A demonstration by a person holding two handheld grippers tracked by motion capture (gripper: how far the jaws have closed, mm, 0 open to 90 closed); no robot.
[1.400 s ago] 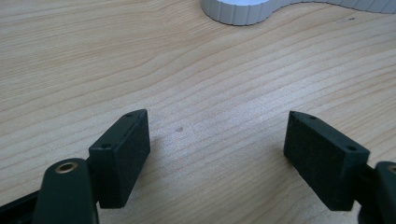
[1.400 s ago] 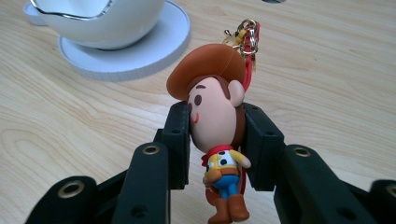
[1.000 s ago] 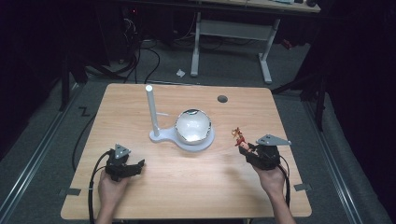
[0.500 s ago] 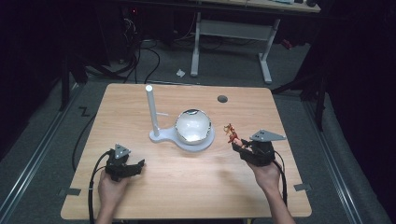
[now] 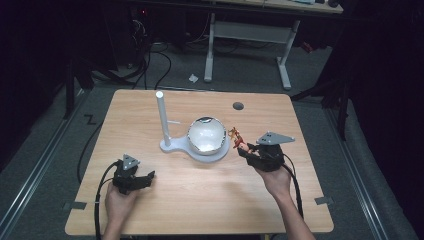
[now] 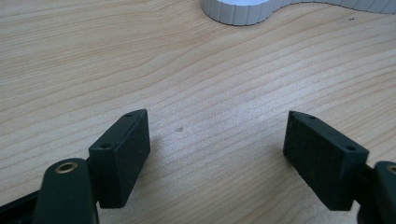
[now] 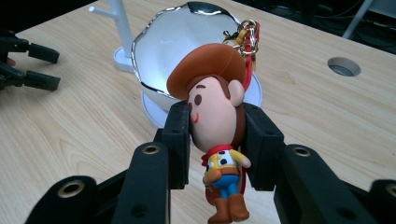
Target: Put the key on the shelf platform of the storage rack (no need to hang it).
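From the high view we see our right gripper (image 5: 243,148) clamped on the cowboy keychain figure (image 5: 235,137), now just beside the white stand's (image 5: 165,145) base at the shiny bowl's (image 5: 205,134) four o'clock; a second ago it sat farther right and nearer us. Our left gripper (image 5: 145,178) has stayed at the table's (image 5: 300,125) seven o'clock.

In the left gripper view our jaws stand wide over bare wood.

In the right gripper view both pads squeeze the figure's (image 7: 215,112) head, its gold clasp (image 7: 247,35) at one o'clock.
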